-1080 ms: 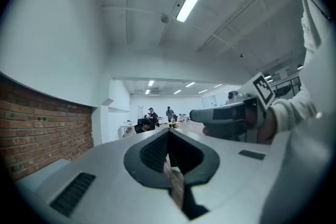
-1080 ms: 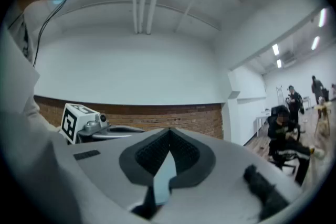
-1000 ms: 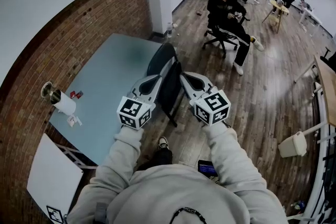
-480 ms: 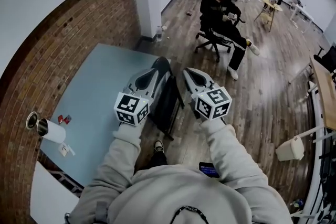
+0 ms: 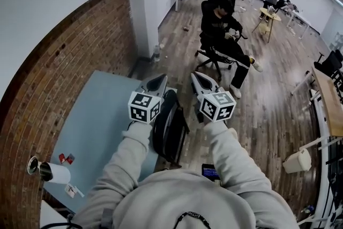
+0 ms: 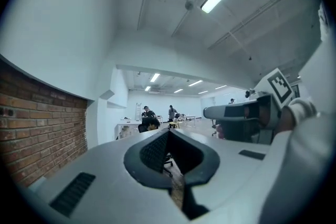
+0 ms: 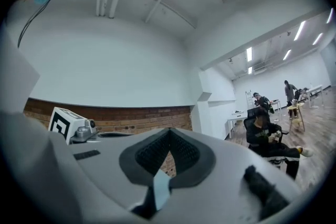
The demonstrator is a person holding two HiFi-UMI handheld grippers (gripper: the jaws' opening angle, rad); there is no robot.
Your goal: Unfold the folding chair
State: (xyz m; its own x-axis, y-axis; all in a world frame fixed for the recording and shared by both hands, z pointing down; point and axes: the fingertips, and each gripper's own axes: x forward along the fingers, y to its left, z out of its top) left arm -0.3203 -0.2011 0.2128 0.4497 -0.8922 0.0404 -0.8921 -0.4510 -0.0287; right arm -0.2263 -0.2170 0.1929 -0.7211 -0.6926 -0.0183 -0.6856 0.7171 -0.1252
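Wood floor (image 5: 278, 94); chair (image 5: 169, 128) beside table (image 5: 102, 115) edge

Rough brick wall (image 5: 69, 61), glossy wood floor (image 5: 273, 110), smooth matt table (image 5: 96, 126).

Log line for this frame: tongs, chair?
left tongs: shut, empty | right tongs: shut, empty | folding chair: folded, beside table, not gripped

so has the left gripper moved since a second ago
Yes. The left gripper has gone forward along the table: earlier its tip was only partway along the table's right side, and now it is about at the far edge.
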